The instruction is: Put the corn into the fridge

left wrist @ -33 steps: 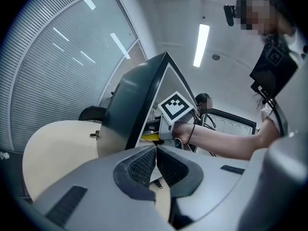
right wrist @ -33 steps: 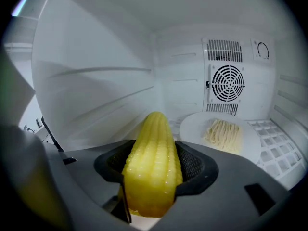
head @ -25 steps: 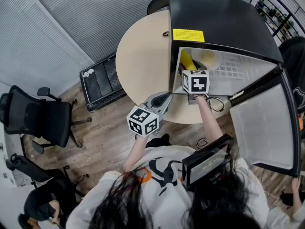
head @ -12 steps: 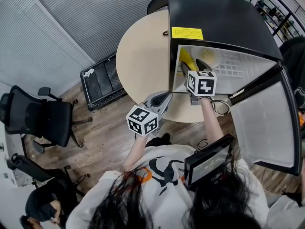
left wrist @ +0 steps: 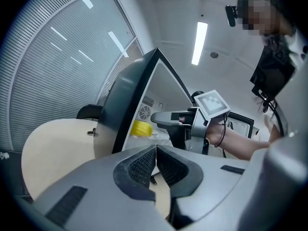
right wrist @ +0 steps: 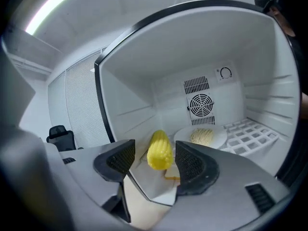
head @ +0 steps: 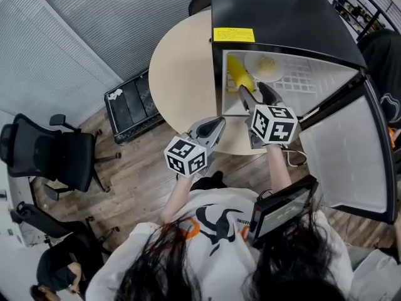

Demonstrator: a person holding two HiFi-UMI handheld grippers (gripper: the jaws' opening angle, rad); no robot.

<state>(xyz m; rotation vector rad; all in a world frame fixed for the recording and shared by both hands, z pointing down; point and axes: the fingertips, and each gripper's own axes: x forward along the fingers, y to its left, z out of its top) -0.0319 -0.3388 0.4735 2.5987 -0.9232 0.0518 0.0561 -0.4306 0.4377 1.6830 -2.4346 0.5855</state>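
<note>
Corn (head: 239, 74): lies inside the fridge (head: 282, 11), along the left side of its white floor and close to the opening; nothing grips it.
Fridge: small and black, standing on the round table (head: 182, 74); its door (head: 348, 155) is swung open to the person's right.
Plate (head: 279, 75): white, holding pale yellow food, just beside the corn on its right and a little deeper in.
Right gripper (head: 253, 91): held at the mouth of the fridge, jaws wide apart with nothing between the pads; in the right gripper view the corn shows beyond the gap, clear of both jaws.
Left gripper (head: 216, 125): held at the near edge of the table, left of the fridge, jaws pressed together on nothing.
Office chair (head: 56, 155): black, on the wooden floor well to the left of the table.
</note>
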